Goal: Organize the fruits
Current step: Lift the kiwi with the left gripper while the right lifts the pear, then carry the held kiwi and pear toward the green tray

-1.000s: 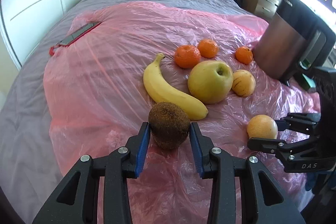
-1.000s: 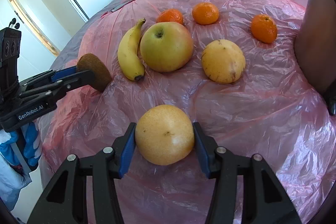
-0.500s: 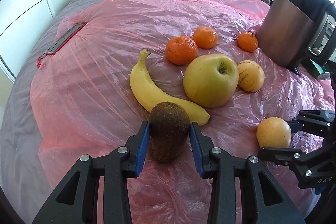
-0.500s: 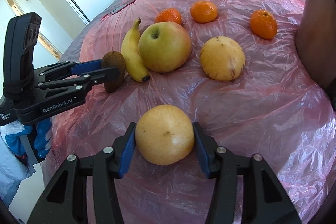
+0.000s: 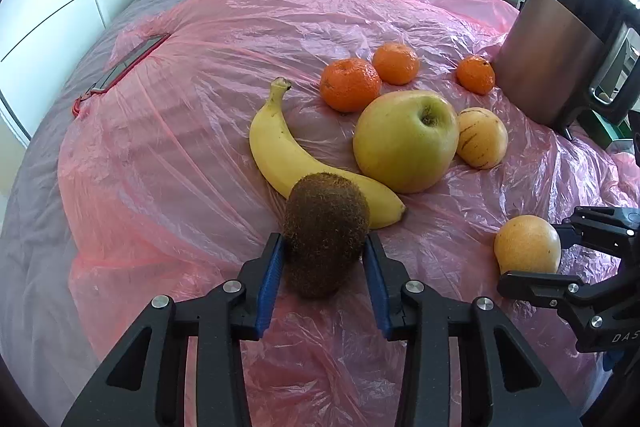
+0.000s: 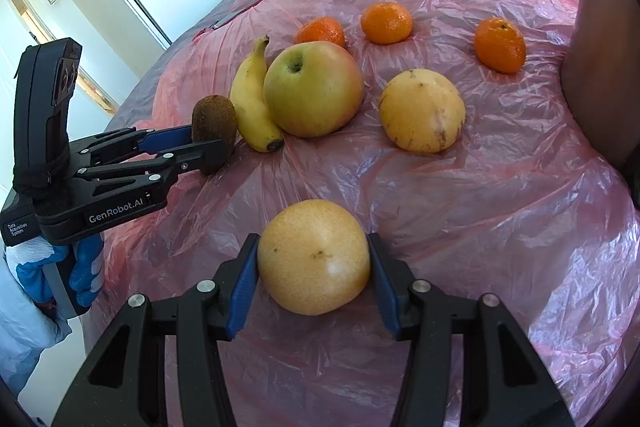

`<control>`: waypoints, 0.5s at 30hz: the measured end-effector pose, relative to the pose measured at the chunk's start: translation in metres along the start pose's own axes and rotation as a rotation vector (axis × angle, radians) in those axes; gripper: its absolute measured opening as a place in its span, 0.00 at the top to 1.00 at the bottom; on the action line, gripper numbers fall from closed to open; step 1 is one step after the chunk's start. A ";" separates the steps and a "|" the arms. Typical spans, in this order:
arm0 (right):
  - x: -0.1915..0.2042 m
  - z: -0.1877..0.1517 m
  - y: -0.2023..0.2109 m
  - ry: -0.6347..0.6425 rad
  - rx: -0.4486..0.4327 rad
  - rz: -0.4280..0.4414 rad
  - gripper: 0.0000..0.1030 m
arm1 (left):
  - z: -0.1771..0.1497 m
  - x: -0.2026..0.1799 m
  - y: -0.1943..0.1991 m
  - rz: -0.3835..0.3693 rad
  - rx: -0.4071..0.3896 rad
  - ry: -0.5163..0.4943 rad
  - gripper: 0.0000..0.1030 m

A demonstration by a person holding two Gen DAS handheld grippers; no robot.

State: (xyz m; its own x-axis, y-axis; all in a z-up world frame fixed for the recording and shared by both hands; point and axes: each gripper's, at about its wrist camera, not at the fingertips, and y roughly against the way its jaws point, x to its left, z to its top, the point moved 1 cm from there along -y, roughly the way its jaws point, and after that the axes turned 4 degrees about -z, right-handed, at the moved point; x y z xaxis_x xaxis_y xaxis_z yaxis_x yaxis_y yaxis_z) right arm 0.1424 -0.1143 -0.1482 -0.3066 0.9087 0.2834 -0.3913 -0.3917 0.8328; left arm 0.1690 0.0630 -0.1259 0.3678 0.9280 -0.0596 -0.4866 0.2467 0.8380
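Pink plastic sheet (image 5: 168, 131), both your grippers loaded.
Left gripper (image 5: 325, 269) pinches the kiwi (image 5: 325, 227) beside the banana (image 5: 288, 155); right gripper (image 6: 313, 279) clamps the pear (image 6: 313, 257). Released on slick film, either could roll.

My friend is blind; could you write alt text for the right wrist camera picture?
A handheld right gripper clamps a round yellow pear over pink plastic sheet. Beyond lie an apple, banana and three tangerines; at left, another gripper holds a kiwi.

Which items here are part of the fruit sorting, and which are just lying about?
Job: kiwi in left gripper, pear in right gripper, banana, apple, three tangerines.
Bystanders: Midea appliance, phone.
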 end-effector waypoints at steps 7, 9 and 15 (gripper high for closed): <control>-0.001 0.002 0.010 -0.008 -0.020 0.010 0.24 | 0.004 0.006 0.018 -0.010 -0.050 0.050 0.67; -0.001 0.003 0.016 -0.011 -0.032 0.012 0.24 | 0.004 0.008 0.024 -0.021 -0.061 0.071 0.67; 0.000 0.001 0.039 -0.011 -0.064 0.010 0.24 | 0.005 0.009 0.048 -0.057 -0.097 0.120 0.67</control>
State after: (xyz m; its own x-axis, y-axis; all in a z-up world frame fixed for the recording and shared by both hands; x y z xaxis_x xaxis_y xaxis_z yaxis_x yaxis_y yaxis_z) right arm 0.1280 -0.1296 -0.1150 -0.3009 0.9062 0.2970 -0.4429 -0.4086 0.7980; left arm 0.1532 0.0821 -0.0834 0.3027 0.9370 -0.1744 -0.5442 0.3201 0.7755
